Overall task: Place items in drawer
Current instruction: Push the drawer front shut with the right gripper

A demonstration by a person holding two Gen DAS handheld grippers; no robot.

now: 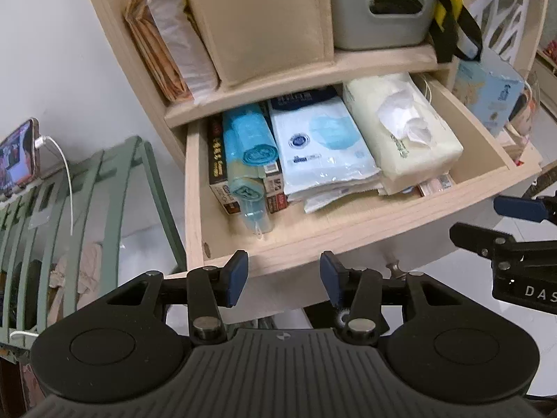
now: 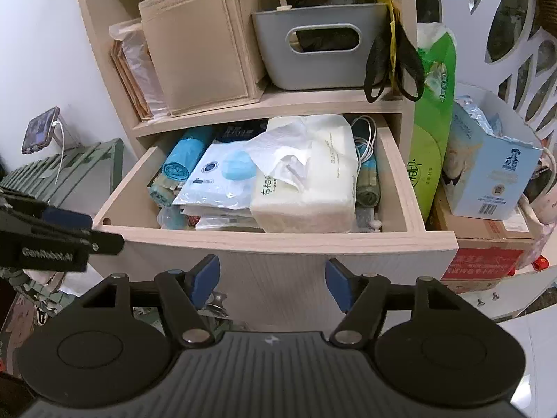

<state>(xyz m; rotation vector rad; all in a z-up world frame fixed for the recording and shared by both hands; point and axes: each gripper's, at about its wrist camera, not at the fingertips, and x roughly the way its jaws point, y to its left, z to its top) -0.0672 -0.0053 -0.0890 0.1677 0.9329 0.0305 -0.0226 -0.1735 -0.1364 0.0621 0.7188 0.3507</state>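
Note:
The wooden drawer stands pulled out under a shelf. In it lie blue bag rolls, a white-and-blue mask pack and a cream tissue pack, on top of boxes and flat packets. My left gripper hovers just before the drawer's front edge, open, with nothing between its blue pads. My right gripper is open and empty in front of the drawer's face. Each shows at the edge of the other's view: right gripper, left gripper.
The shelf above holds a beige fabric box and a grey basket. A green slatted rack with a charging phone stands to the left. A light-blue carton and green tissue pack sit to the right.

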